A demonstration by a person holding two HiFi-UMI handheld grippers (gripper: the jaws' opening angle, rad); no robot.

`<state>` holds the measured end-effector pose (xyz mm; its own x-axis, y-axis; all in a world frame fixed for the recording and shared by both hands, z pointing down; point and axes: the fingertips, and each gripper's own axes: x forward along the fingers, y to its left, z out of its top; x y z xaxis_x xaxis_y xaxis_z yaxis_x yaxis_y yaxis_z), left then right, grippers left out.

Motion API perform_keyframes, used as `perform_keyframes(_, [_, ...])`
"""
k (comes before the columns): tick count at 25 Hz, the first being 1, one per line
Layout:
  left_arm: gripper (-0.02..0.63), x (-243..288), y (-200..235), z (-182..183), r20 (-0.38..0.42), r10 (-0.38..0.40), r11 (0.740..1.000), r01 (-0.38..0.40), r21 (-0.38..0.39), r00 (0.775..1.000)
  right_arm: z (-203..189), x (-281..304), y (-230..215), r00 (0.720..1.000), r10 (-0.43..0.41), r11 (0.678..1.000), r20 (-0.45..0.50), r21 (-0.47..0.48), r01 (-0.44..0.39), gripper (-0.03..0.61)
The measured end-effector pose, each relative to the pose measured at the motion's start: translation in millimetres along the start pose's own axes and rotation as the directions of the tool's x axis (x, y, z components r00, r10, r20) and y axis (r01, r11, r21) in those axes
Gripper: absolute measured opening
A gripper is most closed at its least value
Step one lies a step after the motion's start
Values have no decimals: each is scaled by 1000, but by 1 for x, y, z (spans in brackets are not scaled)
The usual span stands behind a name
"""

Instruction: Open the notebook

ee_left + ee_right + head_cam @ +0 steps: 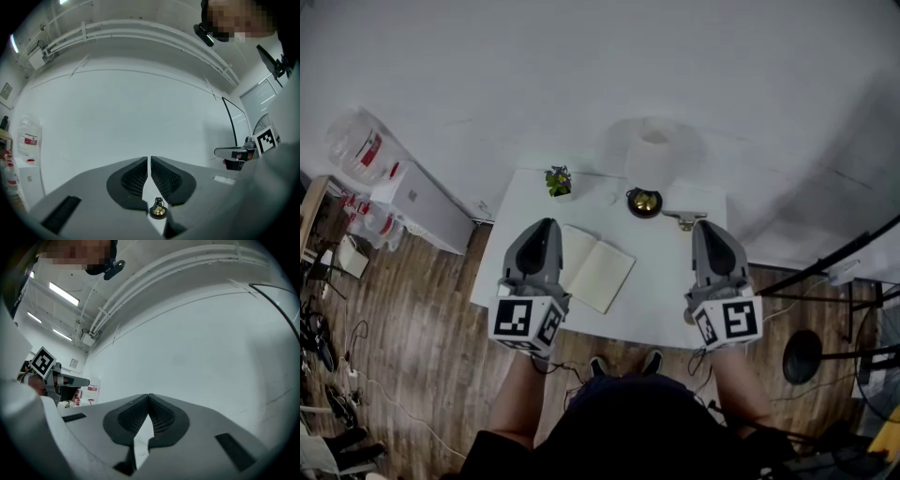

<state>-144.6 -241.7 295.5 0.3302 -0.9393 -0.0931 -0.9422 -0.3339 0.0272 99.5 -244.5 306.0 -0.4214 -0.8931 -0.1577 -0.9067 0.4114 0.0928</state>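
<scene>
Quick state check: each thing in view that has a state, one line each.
notebook: open, flat on the table
left gripper: shut, empty
right gripper: shut, empty
bell: upright on the table
plant: upright on the table

Left hand-held gripper (546, 225) and right hand-held gripper (705, 225) are held side by side, both closed and empty.
In the head view they sit left and right of centre and point toward the top of the frame, marker cubes nearest the person. The left forearm (520, 398) and right forearm (733, 380) rise from the lower edge. The left gripper's ribbed pads (133, 180) leave a hairline slit, and the right gripper's pads (161, 418) meet at the tips.
</scene>
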Motion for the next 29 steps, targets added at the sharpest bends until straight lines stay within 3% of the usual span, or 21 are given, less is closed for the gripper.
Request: perform_keyframes(29, [23, 2, 5, -5, -2, -4, 1000, 4, -19, 1000, 1, 3, 1, 1000, -8, 1000, 5, 9, 8, 3])
